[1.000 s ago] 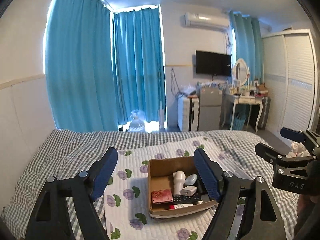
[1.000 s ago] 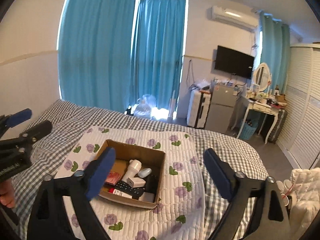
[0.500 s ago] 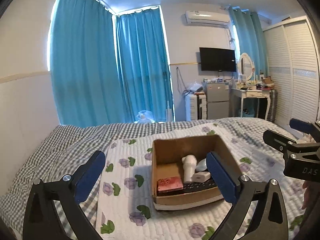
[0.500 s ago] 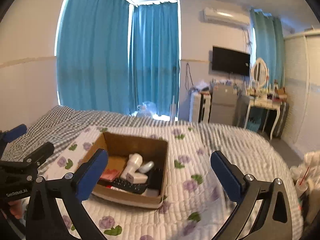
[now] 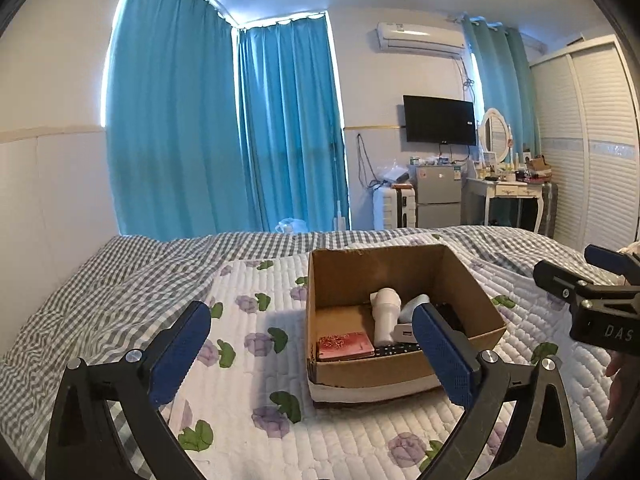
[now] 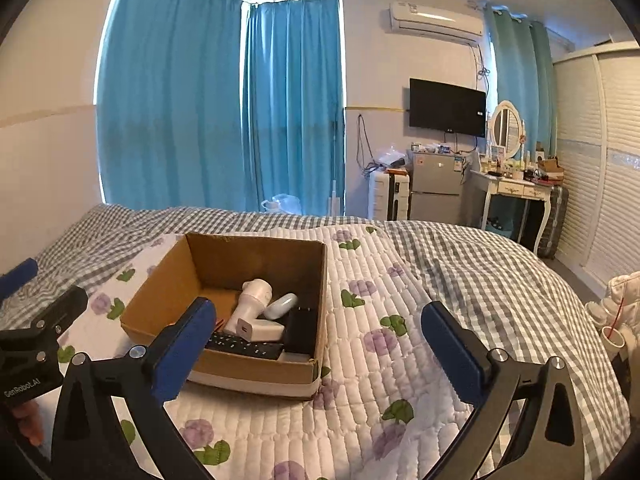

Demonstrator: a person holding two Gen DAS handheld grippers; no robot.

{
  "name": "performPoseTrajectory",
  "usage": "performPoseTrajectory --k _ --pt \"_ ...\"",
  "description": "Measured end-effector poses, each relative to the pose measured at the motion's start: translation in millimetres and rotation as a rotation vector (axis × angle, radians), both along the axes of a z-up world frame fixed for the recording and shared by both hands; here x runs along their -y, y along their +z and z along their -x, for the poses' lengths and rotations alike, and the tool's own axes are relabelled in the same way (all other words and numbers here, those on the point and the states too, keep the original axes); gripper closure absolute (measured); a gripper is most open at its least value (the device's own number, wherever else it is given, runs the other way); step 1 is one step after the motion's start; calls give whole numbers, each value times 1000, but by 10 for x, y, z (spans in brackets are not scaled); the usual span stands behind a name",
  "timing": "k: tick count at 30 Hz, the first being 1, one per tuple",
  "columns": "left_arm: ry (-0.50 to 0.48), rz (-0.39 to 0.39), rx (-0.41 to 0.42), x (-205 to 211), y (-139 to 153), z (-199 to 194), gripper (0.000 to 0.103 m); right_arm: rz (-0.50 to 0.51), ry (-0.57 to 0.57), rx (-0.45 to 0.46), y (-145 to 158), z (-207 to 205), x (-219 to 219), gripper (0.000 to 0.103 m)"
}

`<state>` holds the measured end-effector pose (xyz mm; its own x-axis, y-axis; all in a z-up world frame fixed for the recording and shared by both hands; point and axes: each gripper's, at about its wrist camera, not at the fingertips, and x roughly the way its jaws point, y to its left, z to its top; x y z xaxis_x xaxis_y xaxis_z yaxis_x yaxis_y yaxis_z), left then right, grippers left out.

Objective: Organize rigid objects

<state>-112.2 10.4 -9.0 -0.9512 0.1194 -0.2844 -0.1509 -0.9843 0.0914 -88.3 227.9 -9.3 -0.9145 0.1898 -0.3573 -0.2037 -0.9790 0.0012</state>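
An open cardboard box [image 5: 352, 268] [image 6: 160, 304] sits on a white floral quilt on the bed. Inside lie a white cylindrical device [image 5: 385, 312] [image 6: 250, 304], a white oval object [image 6: 280, 306], a white charger [image 6: 260, 330], a black remote [image 6: 244, 348], a black block [image 6: 302, 330] and a red flat box [image 5: 345, 346]. My left gripper [image 5: 316, 354] is open and empty, just in front of the box. My right gripper [image 6: 320, 350] is open and empty, over the box's right front corner.
The floral quilt [image 5: 256, 360] lies on a grey checked bedspread [image 6: 480, 264]. Blue curtains [image 5: 224, 140], a fridge [image 6: 434, 184], a dressing table [image 6: 512, 192] and a wardrobe [image 5: 592, 140] stand beyond the bed. A white garment [image 6: 618, 300] lies at the right edge.
Both grippers have come lower and closer to the box, which now looks larger. Both stay open and empty.
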Motion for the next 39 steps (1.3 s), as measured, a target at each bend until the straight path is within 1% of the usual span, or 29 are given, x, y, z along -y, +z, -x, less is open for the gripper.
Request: performPoseTrajectory --k 8,12,19,29,39 --pt "1 -3 8 -19 -28 11 0 -28 9 10 -62 31 69 0" --pt "0 -16 17 -2 -24 15 0 -26 13 15 -75 47 71 0" --pt "6 -11 22 -9 -37 22 0 -28 12 23 -94 67 77 0" --pt "8 -26 26 2 -42 21 0 -42 11 31 -132 78 98 0" --pt "7 -14 20 -16 -48 10 0 -38 8 43 -152 96 82 0"
